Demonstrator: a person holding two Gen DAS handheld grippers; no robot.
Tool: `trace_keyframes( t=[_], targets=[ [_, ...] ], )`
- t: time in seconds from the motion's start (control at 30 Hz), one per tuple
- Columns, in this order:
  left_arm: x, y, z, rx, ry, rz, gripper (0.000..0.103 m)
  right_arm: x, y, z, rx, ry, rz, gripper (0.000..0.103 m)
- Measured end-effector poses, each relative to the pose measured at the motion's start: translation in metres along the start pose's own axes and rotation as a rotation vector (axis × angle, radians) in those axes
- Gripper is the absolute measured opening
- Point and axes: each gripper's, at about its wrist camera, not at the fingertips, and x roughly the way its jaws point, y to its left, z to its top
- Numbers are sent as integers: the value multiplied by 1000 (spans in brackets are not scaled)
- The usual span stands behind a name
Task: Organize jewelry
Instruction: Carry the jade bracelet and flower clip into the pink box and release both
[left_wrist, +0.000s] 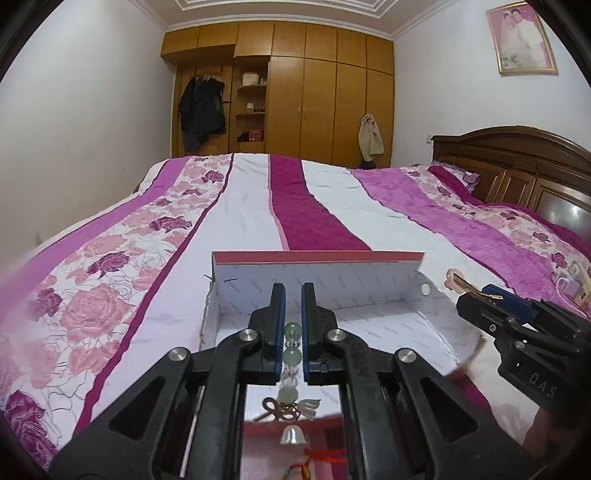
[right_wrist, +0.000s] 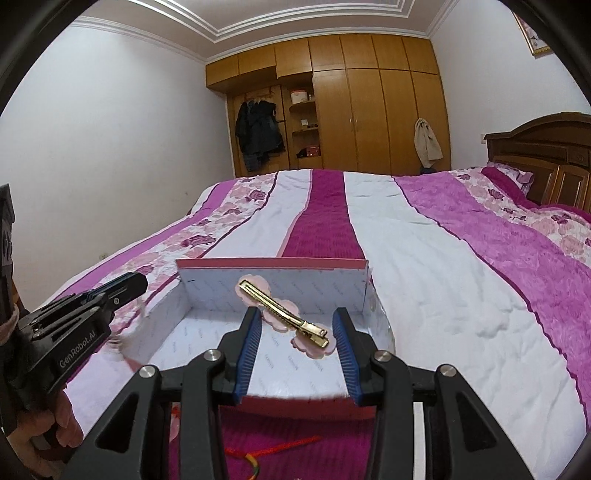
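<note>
My left gripper (left_wrist: 293, 293) is shut on a string of pale green beads (left_wrist: 291, 355); a knot, white petals and a small silver bell (left_wrist: 293, 435) hang below its fingers. It hovers at the near edge of an open white box with a pink rim (left_wrist: 317, 255), which lies on the bed. My right gripper (right_wrist: 297, 314) is shut on a gold hair clip with pink flowers (right_wrist: 284, 312) above the same box (right_wrist: 271, 263). The left wrist view shows that gripper (left_wrist: 476, 297) and clip (left_wrist: 466, 286) at the box's right side. The right wrist view shows the left gripper (right_wrist: 127, 286) at the box's left.
The box rests on a pink, white and magenta bedspread (right_wrist: 424, 266). A red cord (right_wrist: 273, 445) lies on the cover just in front of the box. A wooden headboard (left_wrist: 517, 166) stands at right, a wardrobe (left_wrist: 314, 92) behind the bed. A hand (right_wrist: 48, 432) holds the left gripper.
</note>
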Motion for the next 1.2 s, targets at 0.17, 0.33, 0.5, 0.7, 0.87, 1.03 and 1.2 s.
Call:
trace_keyframes(
  t=[0.17,0.33,0.5,0.7,0.87,1.03,1.2],
  targets=[
    [25,2,0,-12,51,6,0,27,-6,0,-5,37,-19,43],
    [47,2,-5,-8,141,9,0,52,-11,-5,-10,108,-30,43],
    [64,2,-16,-14,242,14,0,70,-12,-12,-12,178,-31,43],
    [72,4,-19,-21,297,23,9,83,-10,-20,-17,249,-32,44],
    [72,1,-21,-22,304,14,36,85,-8,-19,-13,266,-15,62],
    [67,-1,-16,-17,296,9,37,80,-5,-17,-18,262,-6,63],
    [56,-1,-9,-19,284,1,37,69,-3,-10,-18,235,6,65]
  ],
)
